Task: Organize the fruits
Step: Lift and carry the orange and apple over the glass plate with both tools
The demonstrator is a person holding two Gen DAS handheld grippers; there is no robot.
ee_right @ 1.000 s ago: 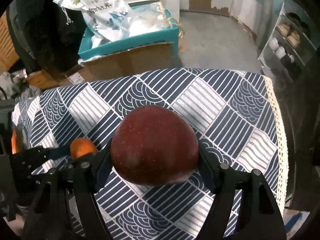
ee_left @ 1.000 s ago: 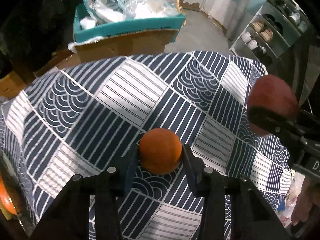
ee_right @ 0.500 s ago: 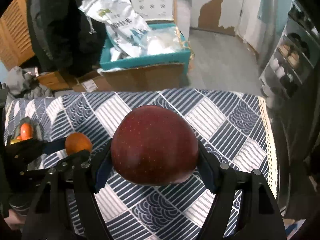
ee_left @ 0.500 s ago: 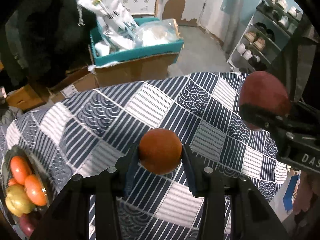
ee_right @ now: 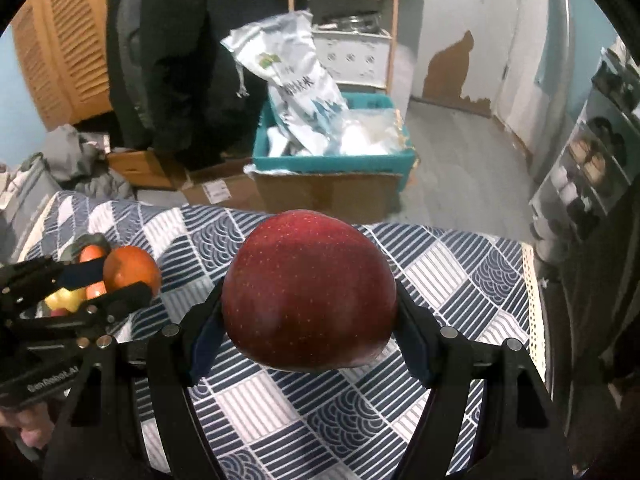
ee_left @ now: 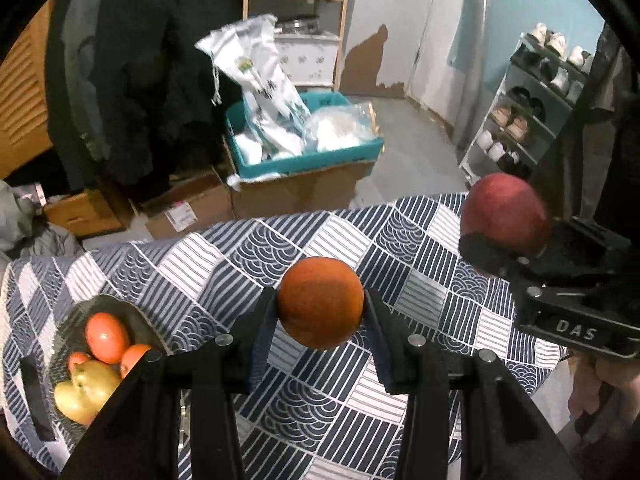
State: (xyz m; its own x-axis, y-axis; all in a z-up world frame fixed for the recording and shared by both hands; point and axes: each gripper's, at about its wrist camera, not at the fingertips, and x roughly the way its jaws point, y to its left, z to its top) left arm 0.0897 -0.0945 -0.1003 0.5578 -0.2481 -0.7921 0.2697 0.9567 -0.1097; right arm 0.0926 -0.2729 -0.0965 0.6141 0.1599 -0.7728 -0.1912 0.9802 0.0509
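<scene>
My left gripper is shut on an orange and holds it above the blue-and-white patterned tablecloth. My right gripper is shut on a big red apple, also held above the cloth; the apple shows at the right of the left wrist view. A dark bowl at the table's left holds several fruits: orange-red ones and a yellow pear. The left gripper with its orange shows at the left of the right wrist view, just before the bowl.
Beyond the table's far edge stand a cardboard box with a teal tray of white bags, smaller boxes on the floor, dark coats and a wooden shelf. A shoe rack stands at the right. The table's right edge has a lace trim.
Both grippers have risen and tilted up with their fruits still held. The bowl of fruit has come into view at the left, and more of the room shows.
</scene>
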